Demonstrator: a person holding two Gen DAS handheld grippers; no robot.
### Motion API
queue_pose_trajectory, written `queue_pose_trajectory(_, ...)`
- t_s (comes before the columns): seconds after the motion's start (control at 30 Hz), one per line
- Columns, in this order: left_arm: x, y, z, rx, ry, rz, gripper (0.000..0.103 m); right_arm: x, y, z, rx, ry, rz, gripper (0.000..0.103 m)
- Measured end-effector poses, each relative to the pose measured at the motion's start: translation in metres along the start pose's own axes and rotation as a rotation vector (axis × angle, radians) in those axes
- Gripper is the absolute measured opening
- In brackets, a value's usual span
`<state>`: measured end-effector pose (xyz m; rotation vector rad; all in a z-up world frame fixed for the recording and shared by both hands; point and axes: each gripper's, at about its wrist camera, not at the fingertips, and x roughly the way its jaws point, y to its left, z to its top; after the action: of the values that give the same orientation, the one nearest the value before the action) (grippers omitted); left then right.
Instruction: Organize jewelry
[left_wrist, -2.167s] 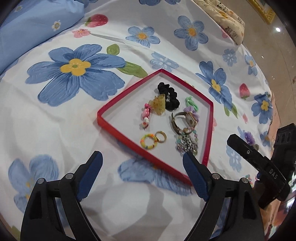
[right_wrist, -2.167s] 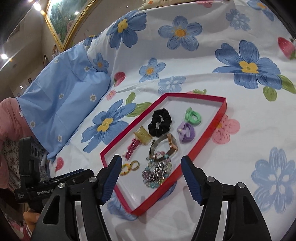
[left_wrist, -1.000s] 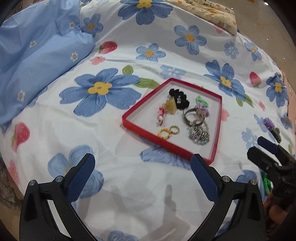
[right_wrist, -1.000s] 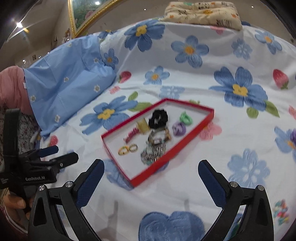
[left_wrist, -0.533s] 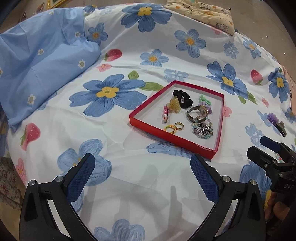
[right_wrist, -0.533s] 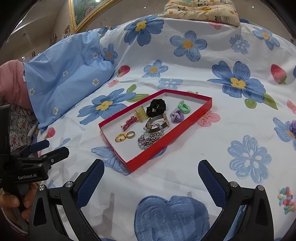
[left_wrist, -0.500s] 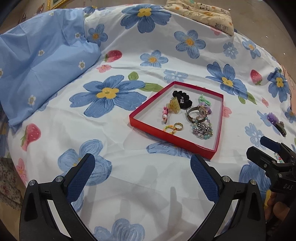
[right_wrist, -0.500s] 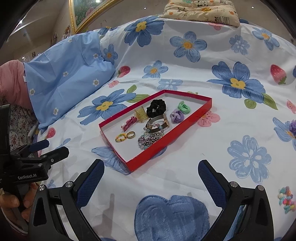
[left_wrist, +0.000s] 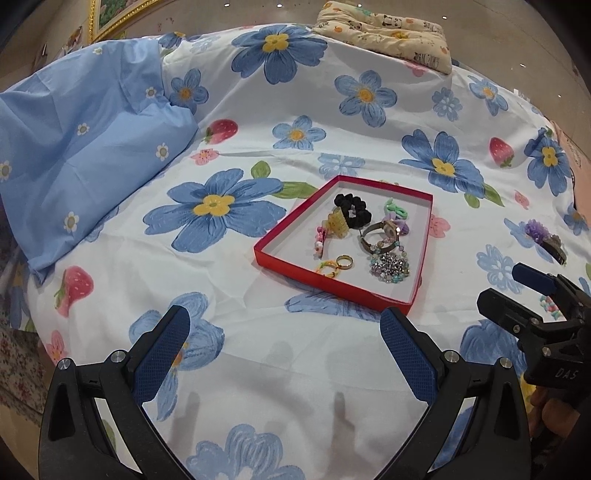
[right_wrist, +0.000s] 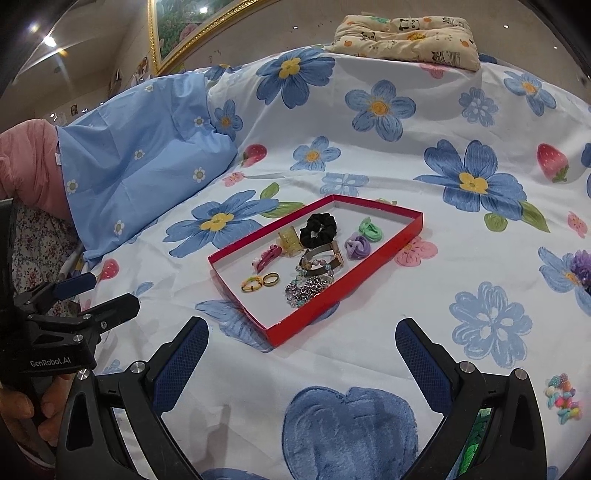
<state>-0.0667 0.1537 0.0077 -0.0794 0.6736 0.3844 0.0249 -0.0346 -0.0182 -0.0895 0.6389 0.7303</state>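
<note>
On a bed (left_wrist: 258, 354) dressed in a white sheet printed with blue flowers and strawberries, a blue pillow (left_wrist: 74, 147) is lying at the left as the left tool (left_wrist: 284, 347) is hovering above the sheet with its blue-padded fingers spread wide and gripping nothing. Ahead of it, a shallow red tray (left_wrist: 325, 278) is sitting on the sheet, holding the jewelry: a pink clip (left_wrist: 320, 238), a yellow claw clip (left_wrist: 337, 222), a multicoloured ring (left_wrist: 327, 268) lying just beside a gold ring (left_wrist: 344, 261), a black scrunchie (left_wrist: 352, 210), a wristwatch (left_wrist: 380, 234), a beaded bracelet (left_wrist: 391, 264), and a green hair tie (left_wrist: 394, 210) near a purple one (left_wrist: 402, 227). Farther right, outside the tray, a purple flower hair clip (left_wrist: 543, 236) is resting on the sheet, and a small cluster of coloured beads (right_wrist: 563, 398) is lying near the bed's edge. The right tool (right_wrist: 301, 360) is likewise hanging over the sheet, fingers wide apart and empty, short of the tray. A patterned cushion (right_wrist: 406, 31) is sitting at the far end of the bed.
</note>
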Motion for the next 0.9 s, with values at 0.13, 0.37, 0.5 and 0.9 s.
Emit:
queue_pose_trajectory(0.13,-0.0017,0.0009,0.0006,-0.004,-0.007,0.002,0.103,-0.0007,0.0009,-0.0004,0.001,0.0,-0.002,0.102)
queue_pose_trajectory(0.37,-0.0037,-0.0009,-0.0002,0.002,-0.013,0.008,0.103,-0.0017,0.0,-0.0004,0.002,-0.002,-0.001,0.102)
queue_pose_trajectory(0.5,-0.0024,-0.0006,0.0004,0.003,-0.012,0.014,0.103,-0.0014,0.0,-0.0005,0.002,0.0,-0.002,0.102)
queue_pose_trajectory(0.9,0.0025,-0.0005,-0.0003,0.002,0.007,0.019,0.103,0.0031,-0.0006,-0.0011,0.011,0.016,-0.001,0.102)
